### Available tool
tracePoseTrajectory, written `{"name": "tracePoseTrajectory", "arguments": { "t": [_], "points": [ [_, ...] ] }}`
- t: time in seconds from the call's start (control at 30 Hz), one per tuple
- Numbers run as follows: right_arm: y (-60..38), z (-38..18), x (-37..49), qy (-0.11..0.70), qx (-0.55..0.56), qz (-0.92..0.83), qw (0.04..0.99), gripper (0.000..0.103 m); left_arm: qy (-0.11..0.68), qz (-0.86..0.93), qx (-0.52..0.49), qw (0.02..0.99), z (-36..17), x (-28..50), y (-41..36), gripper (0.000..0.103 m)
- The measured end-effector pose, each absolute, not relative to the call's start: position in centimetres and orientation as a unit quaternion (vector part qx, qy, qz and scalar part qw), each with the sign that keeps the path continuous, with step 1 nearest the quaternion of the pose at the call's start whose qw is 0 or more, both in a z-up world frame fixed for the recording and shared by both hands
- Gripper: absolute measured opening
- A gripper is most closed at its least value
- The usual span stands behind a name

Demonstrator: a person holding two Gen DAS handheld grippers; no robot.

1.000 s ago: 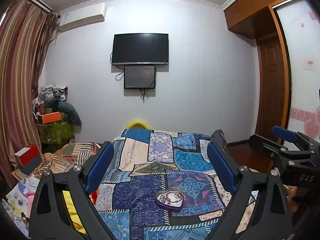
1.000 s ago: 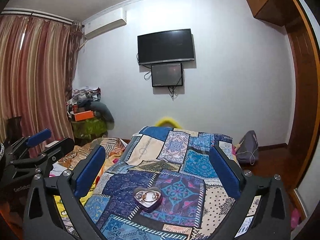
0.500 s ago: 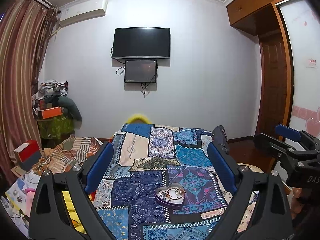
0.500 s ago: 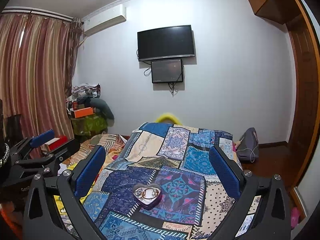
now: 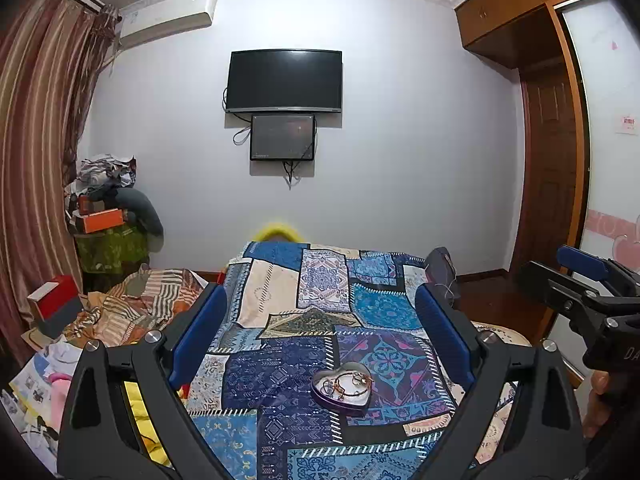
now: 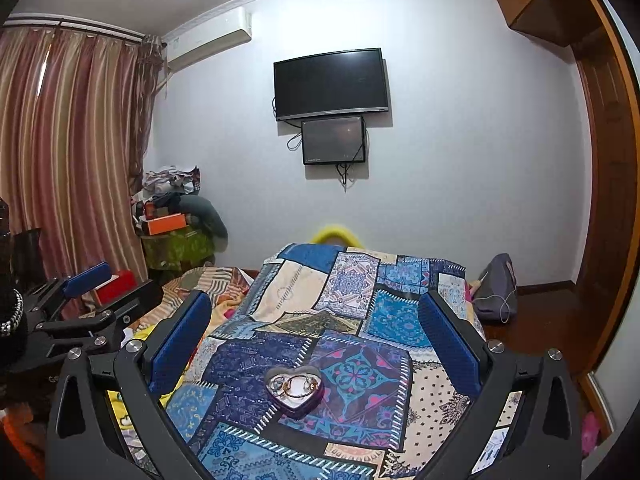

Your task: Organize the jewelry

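A purple heart-shaped tin (image 5: 343,387) lies on the patchwork bedspread (image 5: 280,368) and holds gold bracelets and rings (image 5: 352,381). It also shows in the right wrist view (image 6: 294,390) with the jewelry (image 6: 294,385) inside. My left gripper (image 5: 320,320) is open and empty, above and behind the tin. My right gripper (image 6: 316,324) is open and empty, likewise held above the bed. Each gripper shows at the edge of the other's view: the right one (image 5: 580,280) and the left one (image 6: 88,292).
A striped blanket (image 5: 140,300) and papers (image 5: 36,380) lie left of the bed. A cluttered stand (image 5: 112,236) is by the curtain (image 5: 36,160). A grey bag (image 6: 496,288) sits on the floor at right. A TV (image 5: 285,80) hangs on the far wall.
Both cameras have tilted up and drawn back slightly, so the bed and the tin sit a little lower in view. Both grippers stay open.
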State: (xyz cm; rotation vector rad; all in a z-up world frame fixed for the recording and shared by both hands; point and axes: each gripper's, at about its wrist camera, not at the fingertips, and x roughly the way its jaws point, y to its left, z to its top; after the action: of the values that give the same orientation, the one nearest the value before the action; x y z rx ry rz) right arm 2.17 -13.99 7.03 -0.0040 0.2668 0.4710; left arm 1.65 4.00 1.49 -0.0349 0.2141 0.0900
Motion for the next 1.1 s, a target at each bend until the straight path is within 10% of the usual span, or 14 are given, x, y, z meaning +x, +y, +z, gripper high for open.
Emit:
{"name": "tracePoseTrajectory", "arguments": {
  "t": [1.1],
  "points": [
    [-13.76,6.88,2.44,0.137,-0.003,0.230,0.963,0.103,0.103,0.025,-0.020,0.994,1.55,1.39,3.73,0.095]
  ]
}}
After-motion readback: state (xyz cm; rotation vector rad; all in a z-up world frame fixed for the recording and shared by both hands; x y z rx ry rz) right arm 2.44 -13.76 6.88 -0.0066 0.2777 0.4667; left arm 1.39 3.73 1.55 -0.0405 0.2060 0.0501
